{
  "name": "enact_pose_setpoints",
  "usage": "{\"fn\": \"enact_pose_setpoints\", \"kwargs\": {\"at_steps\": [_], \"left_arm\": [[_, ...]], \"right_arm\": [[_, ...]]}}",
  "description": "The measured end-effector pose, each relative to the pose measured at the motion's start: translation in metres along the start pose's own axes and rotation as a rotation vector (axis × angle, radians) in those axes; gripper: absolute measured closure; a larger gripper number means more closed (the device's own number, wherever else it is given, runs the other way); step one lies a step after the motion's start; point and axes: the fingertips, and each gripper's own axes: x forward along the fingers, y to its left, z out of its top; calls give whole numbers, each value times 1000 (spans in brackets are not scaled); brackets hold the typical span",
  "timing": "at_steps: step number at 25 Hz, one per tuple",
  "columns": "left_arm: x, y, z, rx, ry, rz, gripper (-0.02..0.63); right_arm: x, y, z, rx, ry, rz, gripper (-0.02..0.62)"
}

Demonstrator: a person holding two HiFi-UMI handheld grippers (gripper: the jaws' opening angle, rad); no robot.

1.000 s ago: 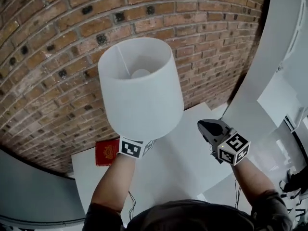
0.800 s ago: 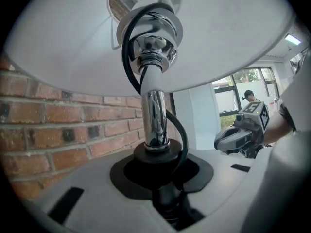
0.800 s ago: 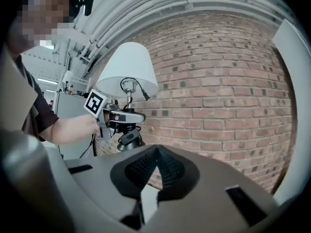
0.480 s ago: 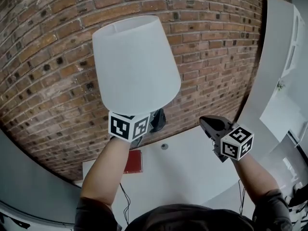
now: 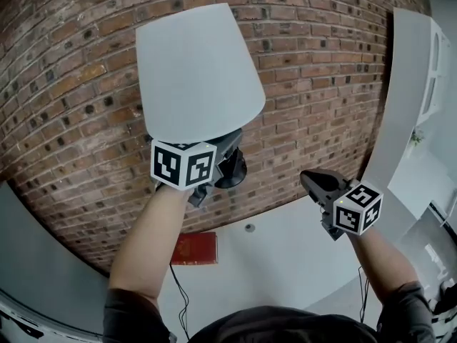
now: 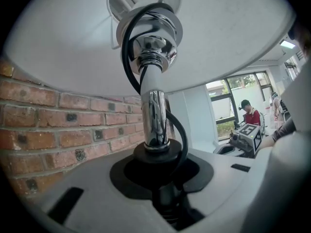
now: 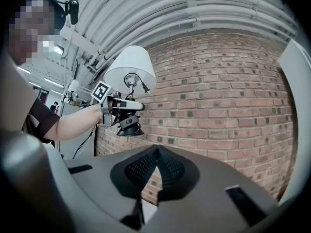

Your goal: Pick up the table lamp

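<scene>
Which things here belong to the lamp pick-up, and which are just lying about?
In the job: table lamp; left gripper, clamped on its chrome stem.
Lying about: red book and small round object on the white table; right gripper, shut, holding nothing.

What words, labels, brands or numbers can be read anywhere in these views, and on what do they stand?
No text can be read.
Red book: the cover print is too blurred to read.
Marker cubes: black-and-white square patterns only, no letters or digits.
</scene>
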Motion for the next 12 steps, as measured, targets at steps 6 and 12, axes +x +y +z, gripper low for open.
{"fn": "enact_pose_setpoints", "kwargs": {"at_steps": [6, 12], "left_arm": [[-10, -4, 18, -5, -8, -14, 506], [-15, -6, 30, 3, -8, -20, 506]], "right_arm": [[-4, 5, 10, -12, -12, 6, 603], [-5, 9, 17, -21, -17, 10, 603]]}}
